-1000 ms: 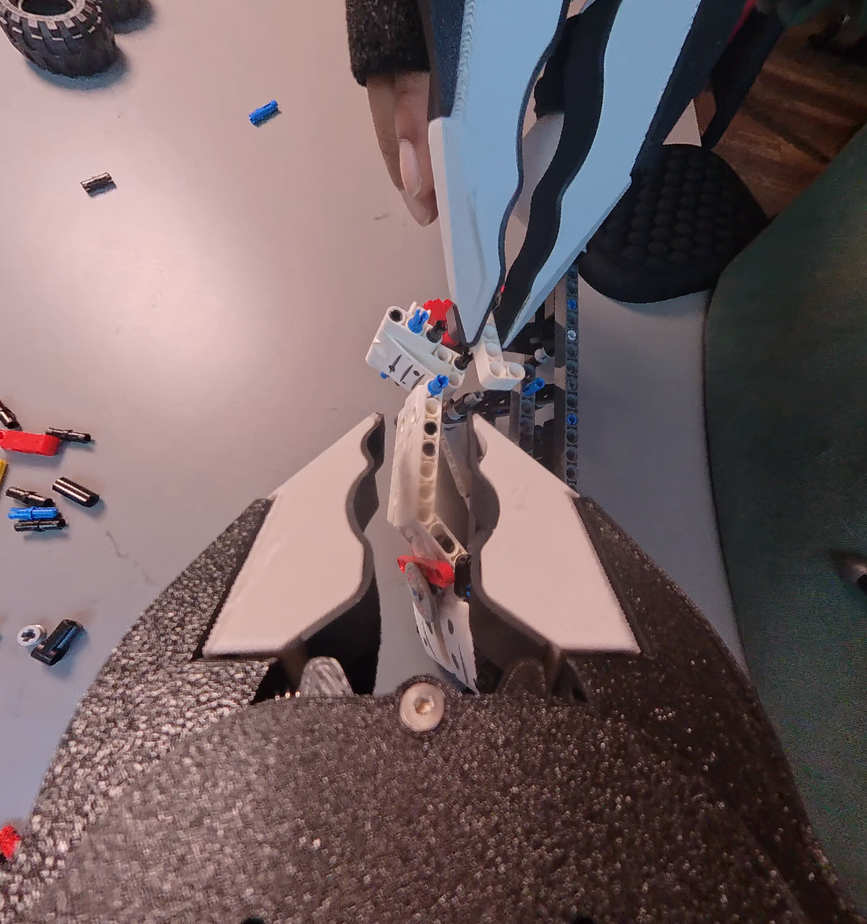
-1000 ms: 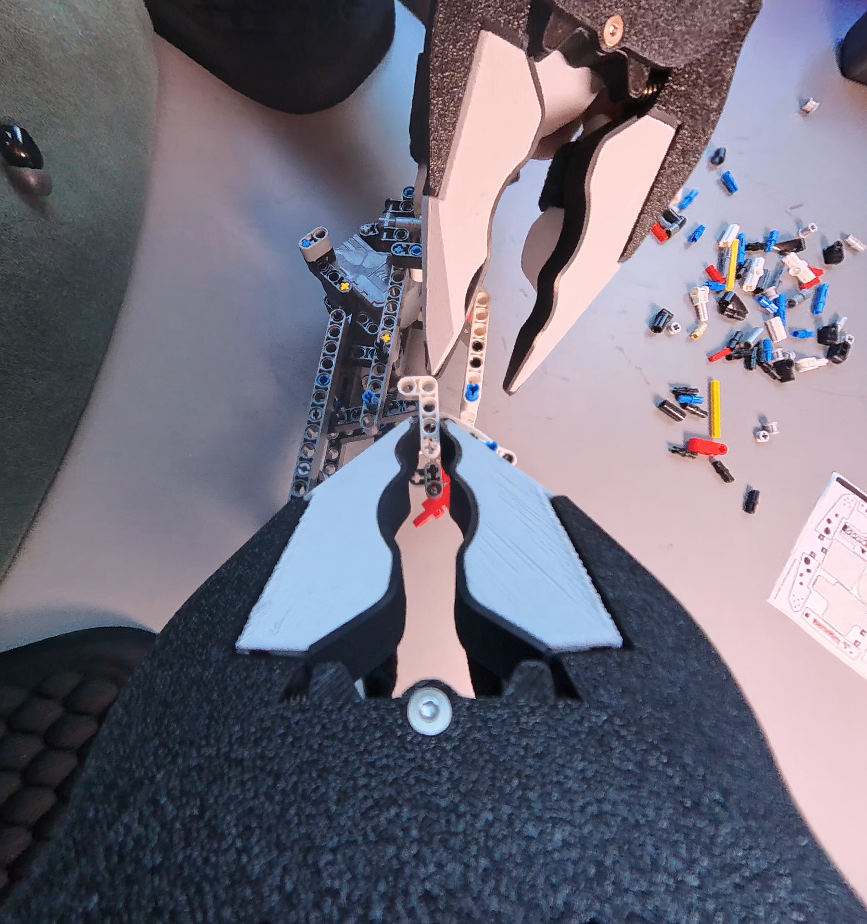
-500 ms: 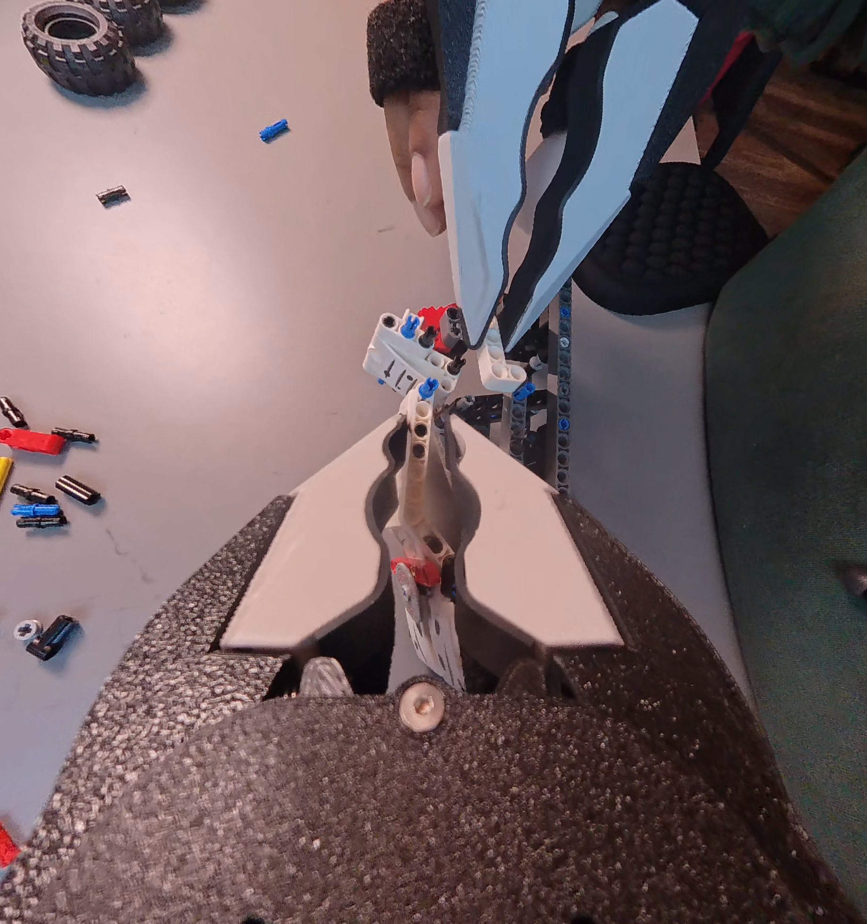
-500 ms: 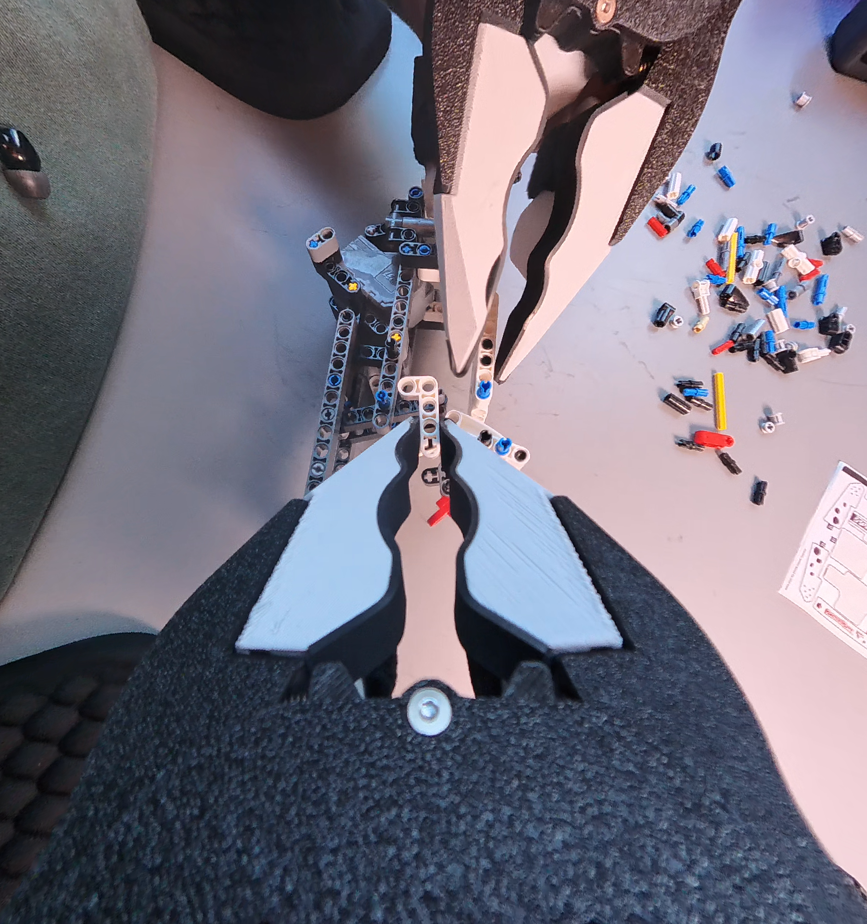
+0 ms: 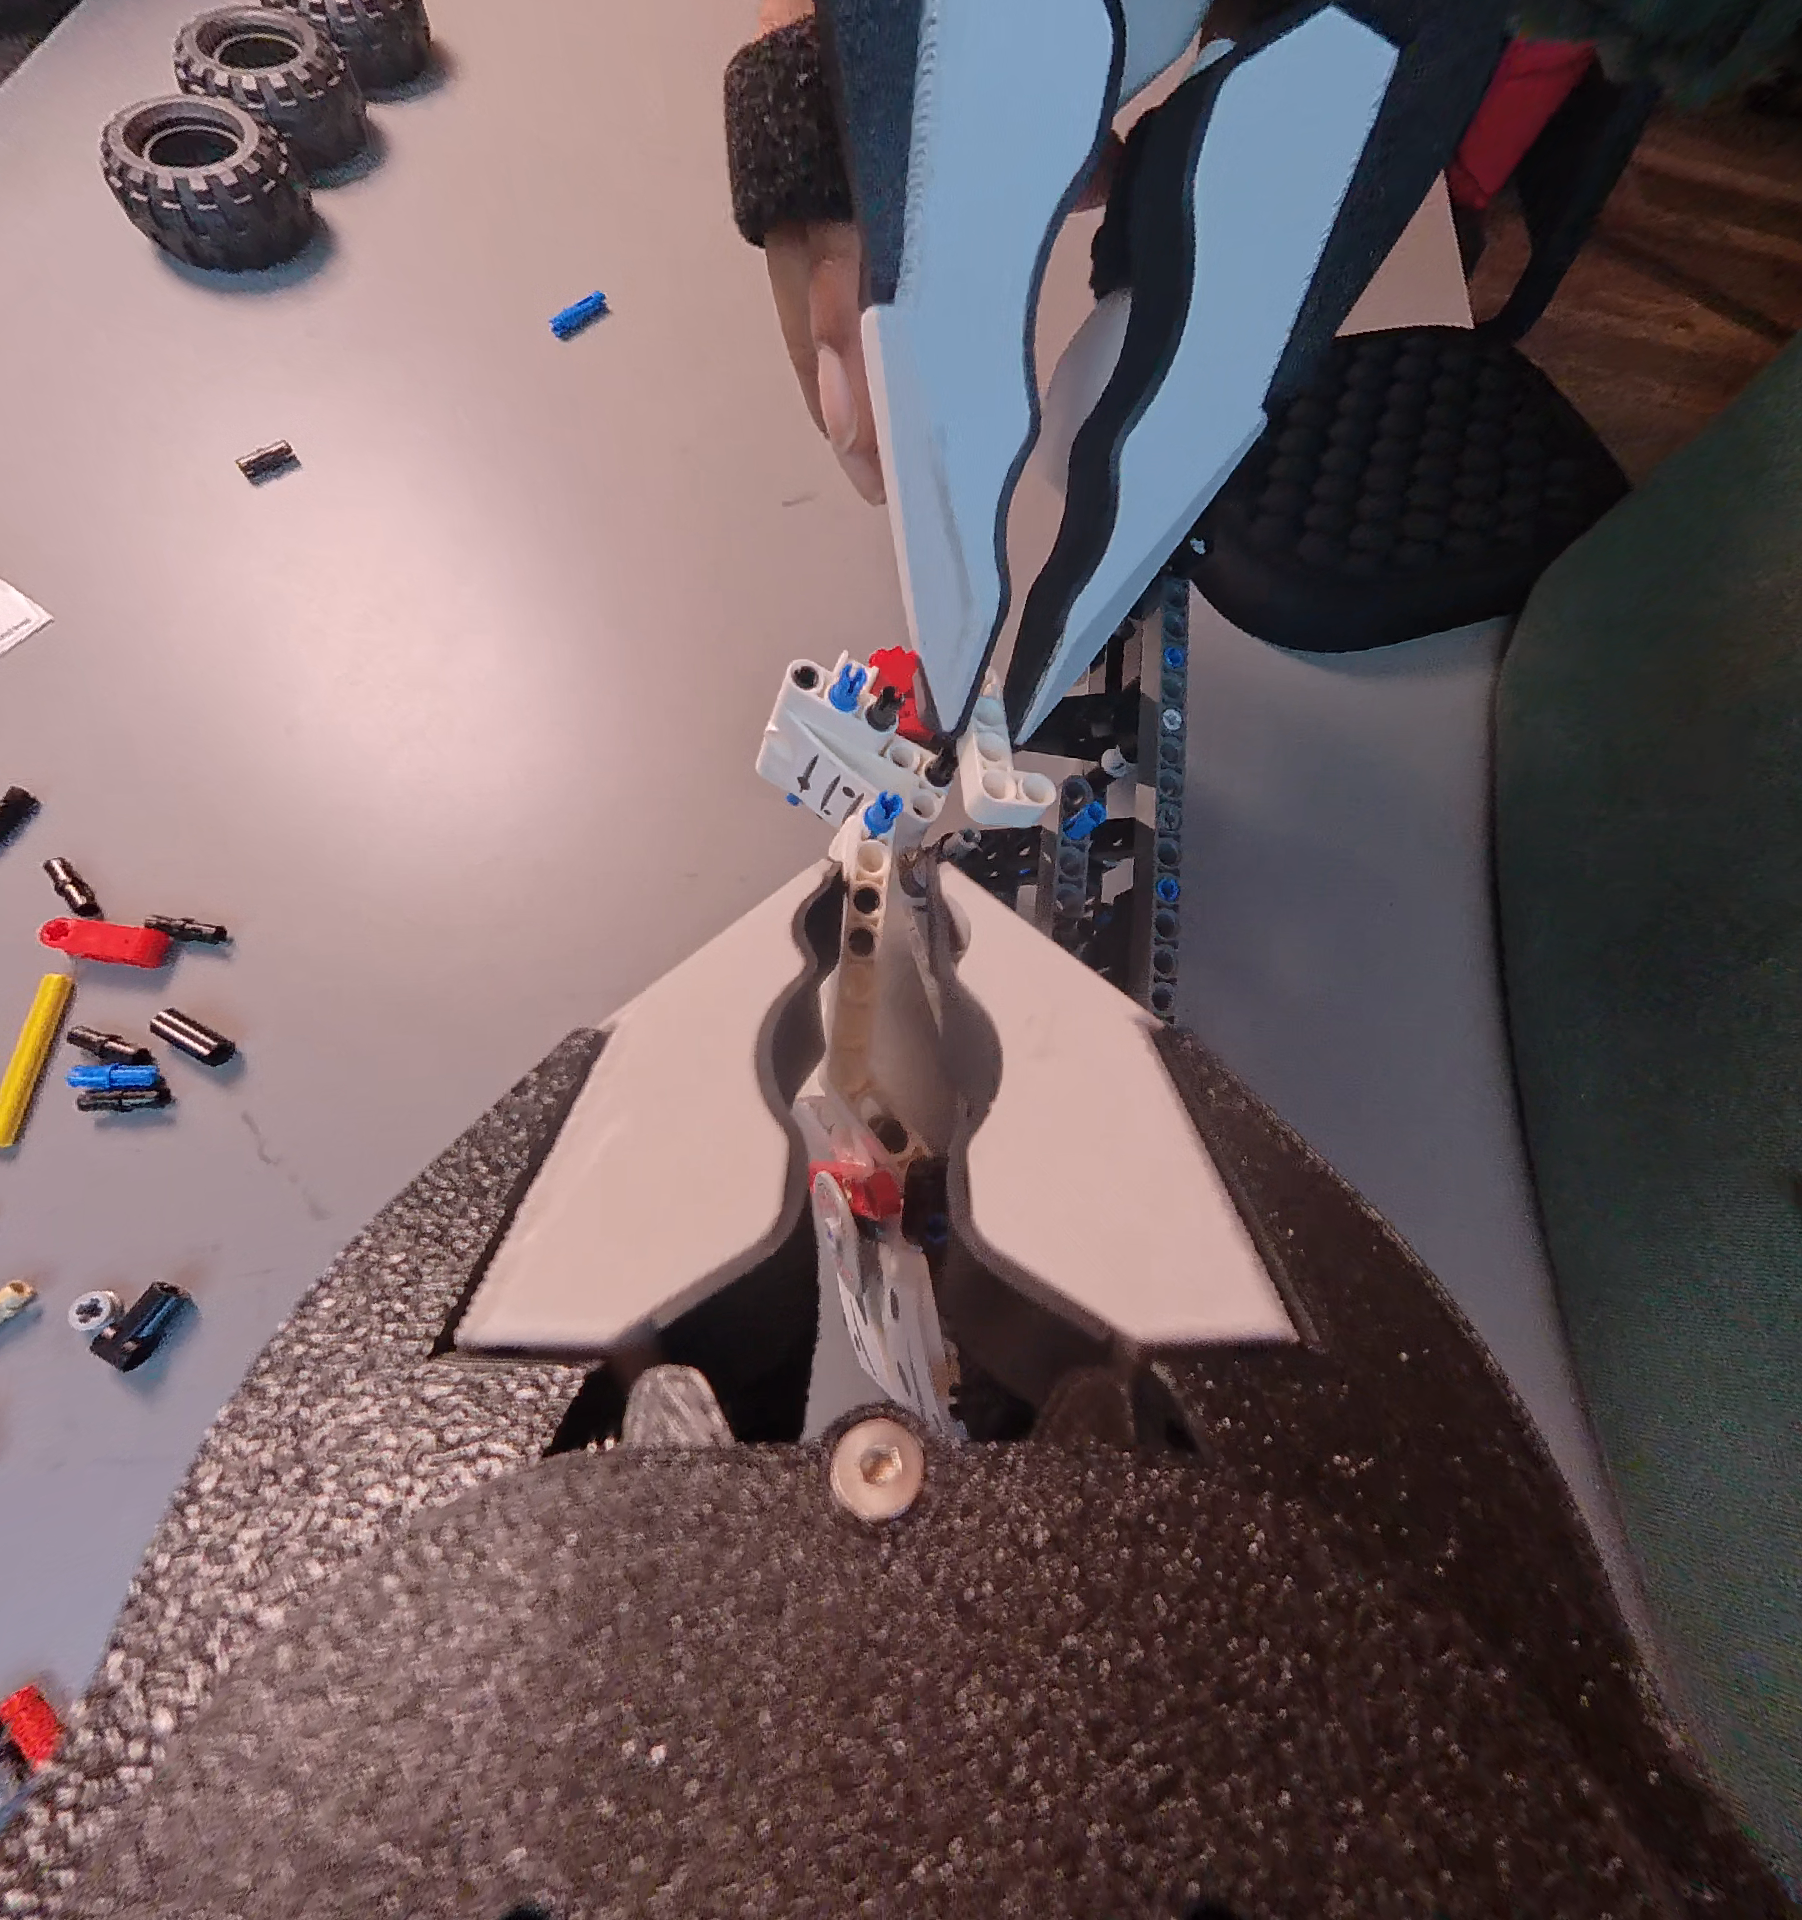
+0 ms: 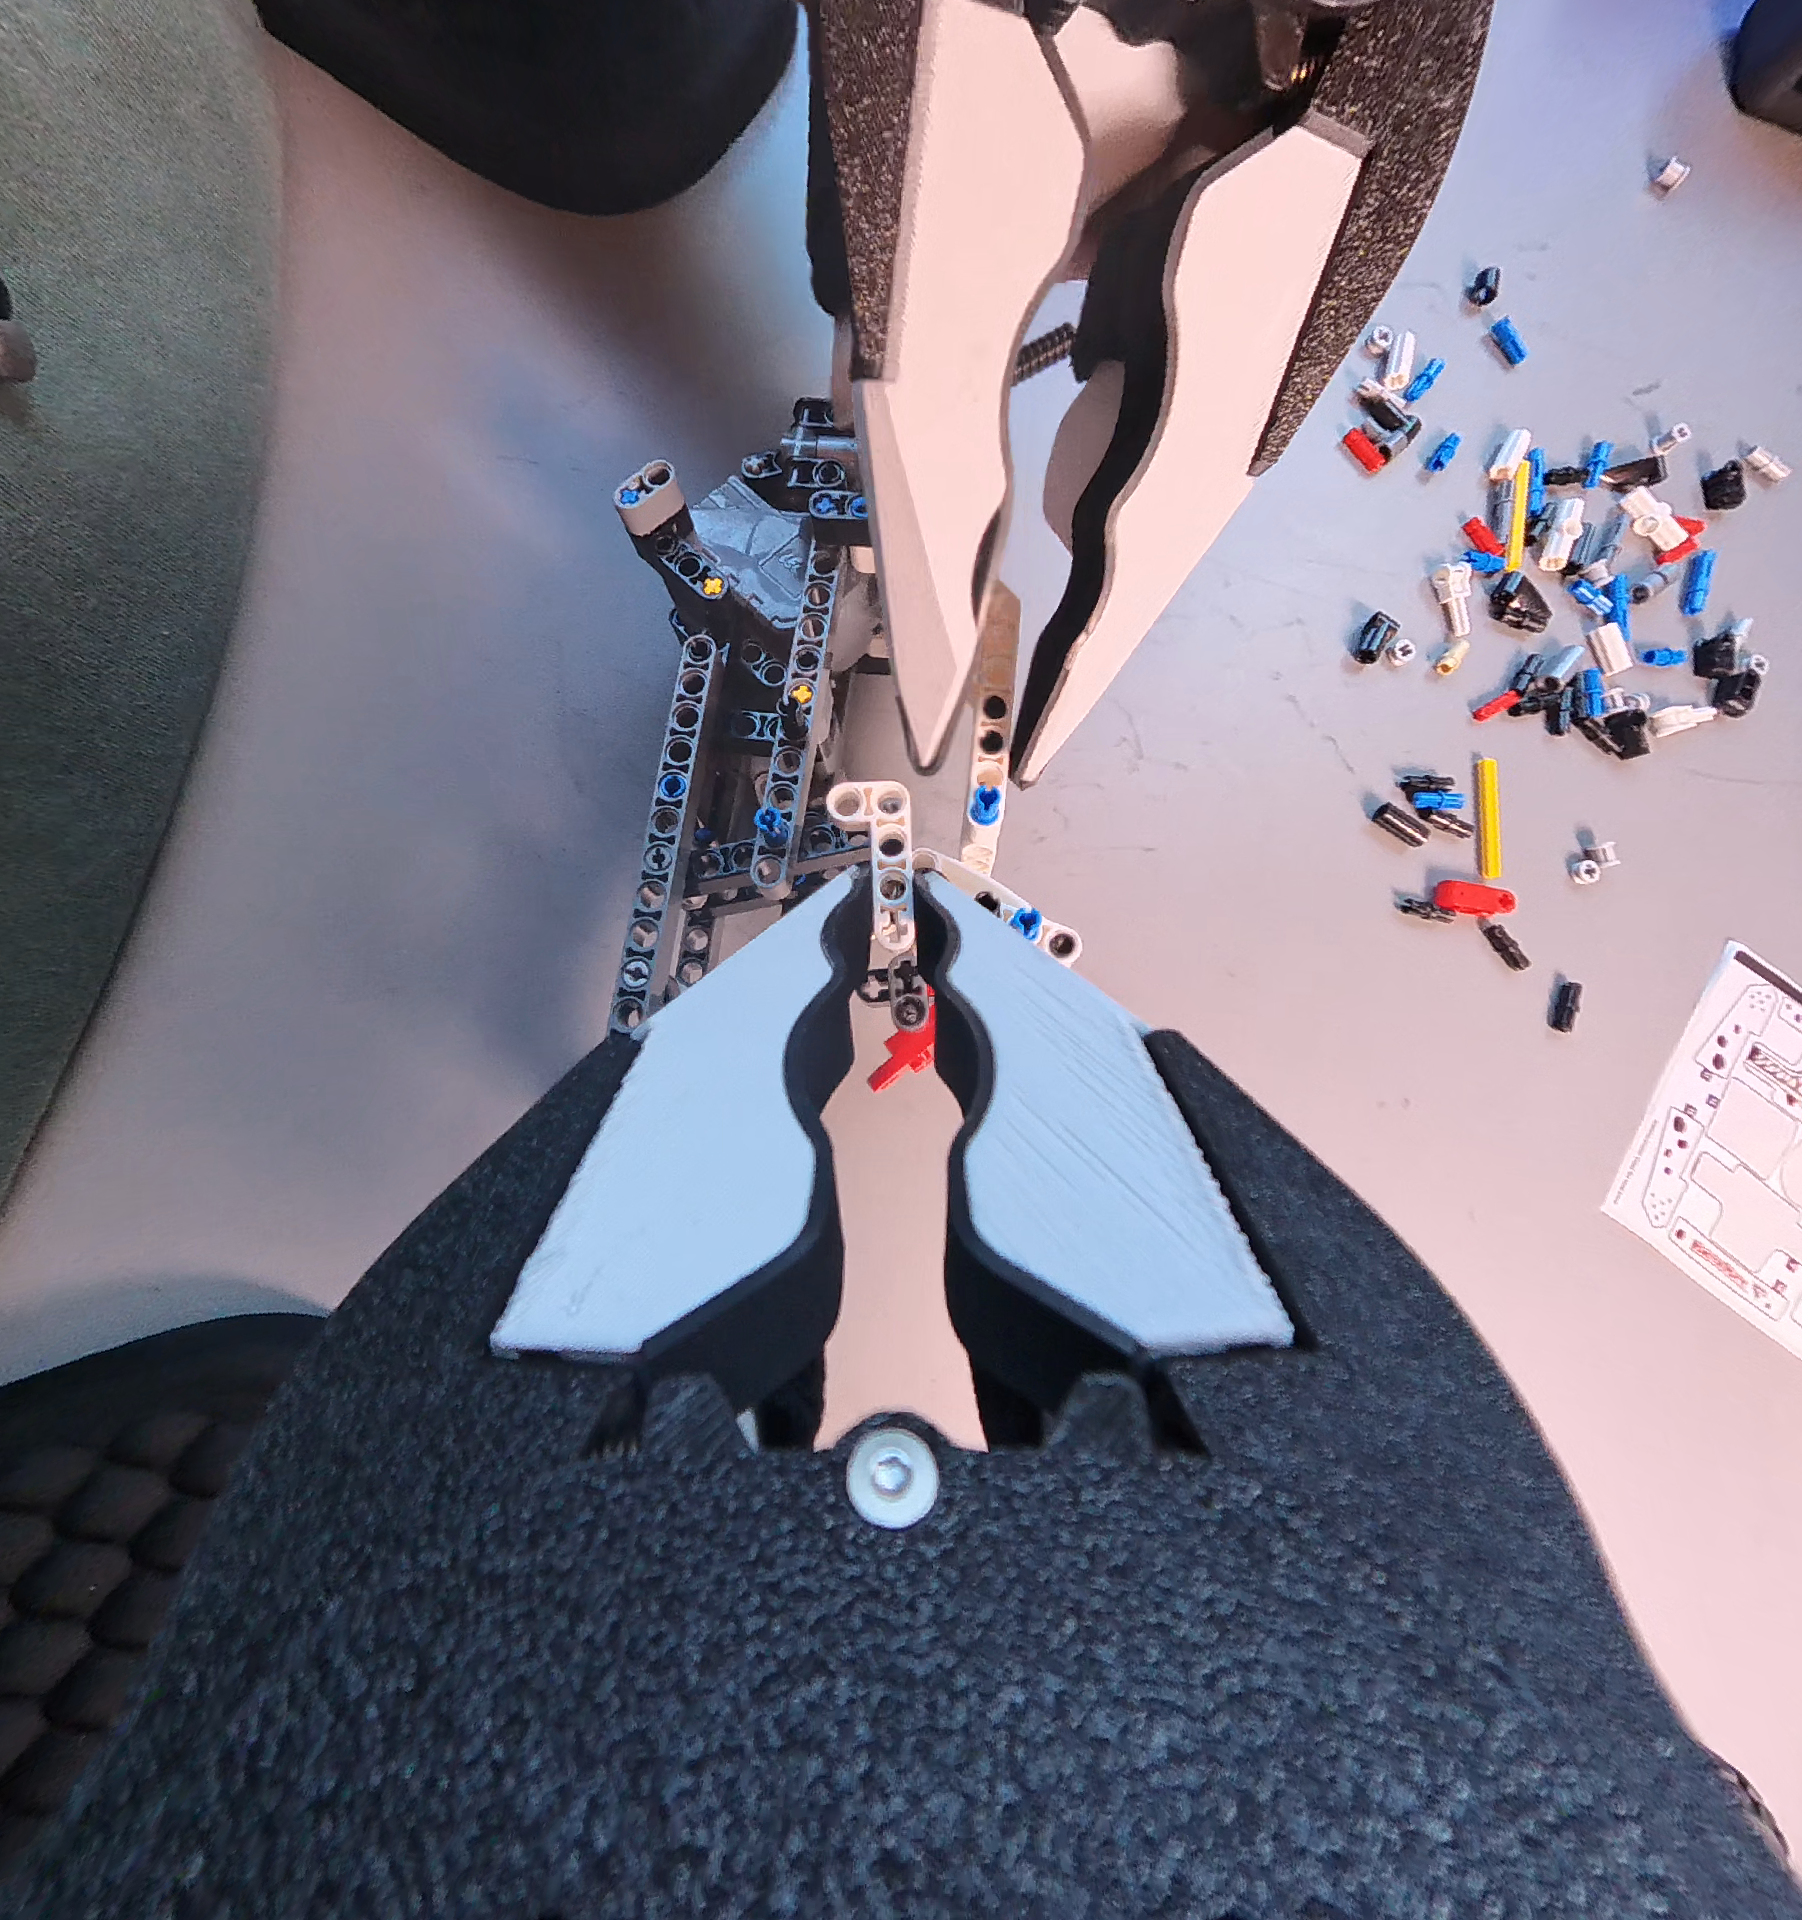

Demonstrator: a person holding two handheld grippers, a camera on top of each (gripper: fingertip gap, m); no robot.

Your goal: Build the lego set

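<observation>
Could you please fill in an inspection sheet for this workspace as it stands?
Surface: grey table, bare between parts.
Job's things: grey beam frame; white beam assembly; two tyres.
Clutter: loose pins, yellow axle, printed sheet.
Grippers: left claw shut on white beam assembly; right claw shut on white L-beam.
Cables: nothing seen.
Surroundings: green seat, black cushion.
</observation>
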